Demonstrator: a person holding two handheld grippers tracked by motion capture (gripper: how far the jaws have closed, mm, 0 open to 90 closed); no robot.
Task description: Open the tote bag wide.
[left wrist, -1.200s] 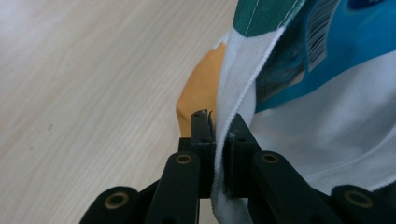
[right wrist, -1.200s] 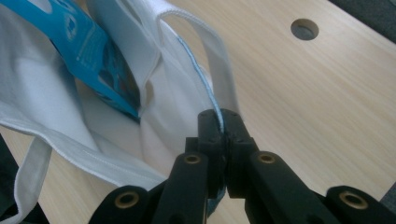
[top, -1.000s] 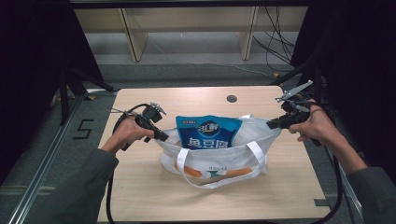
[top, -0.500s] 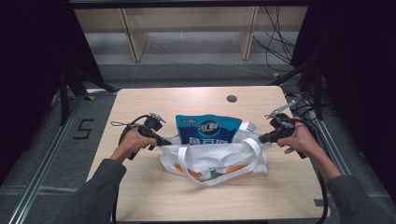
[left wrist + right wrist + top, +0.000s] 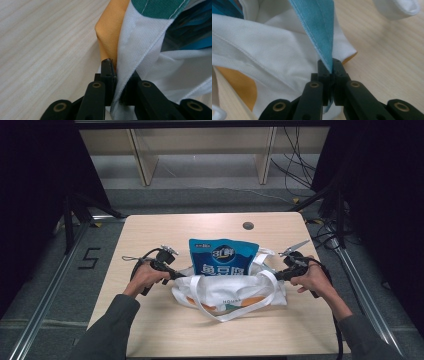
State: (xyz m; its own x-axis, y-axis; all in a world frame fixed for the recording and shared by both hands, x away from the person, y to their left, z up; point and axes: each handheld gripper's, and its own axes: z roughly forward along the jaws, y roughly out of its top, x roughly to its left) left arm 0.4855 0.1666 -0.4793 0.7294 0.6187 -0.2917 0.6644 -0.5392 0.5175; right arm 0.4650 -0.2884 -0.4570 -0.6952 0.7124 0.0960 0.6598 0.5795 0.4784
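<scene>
A white tote bag [image 5: 230, 292] with orange and green print lies on the wooden table [image 5: 150, 232], its loop handles draped toward the front. A blue snack pouch [image 5: 222, 257] stands in its mouth. My left gripper [image 5: 176, 276] is shut on the bag's left rim; in the left gripper view the white hem [image 5: 130, 65] is pinched between the jaws beside an orange fold [image 5: 108, 32]. My right gripper [image 5: 276, 276] is shut on the right rim, and in the right gripper view a teal edge of the bag [image 5: 322, 32] runs into the closed jaws.
A small dark hole [image 5: 248, 225] marks the table's far side. Metal frame rails [image 5: 60, 275] run along both sides of the table, with cables [image 5: 320, 227] on the floor at the right. Light wooden shelving [image 5: 200, 150] stands beyond the table.
Both hands have come down, lowering the bag's rim on each side. The bag has sagged flatter on the table and more of the blue pouch stands above it.
</scene>
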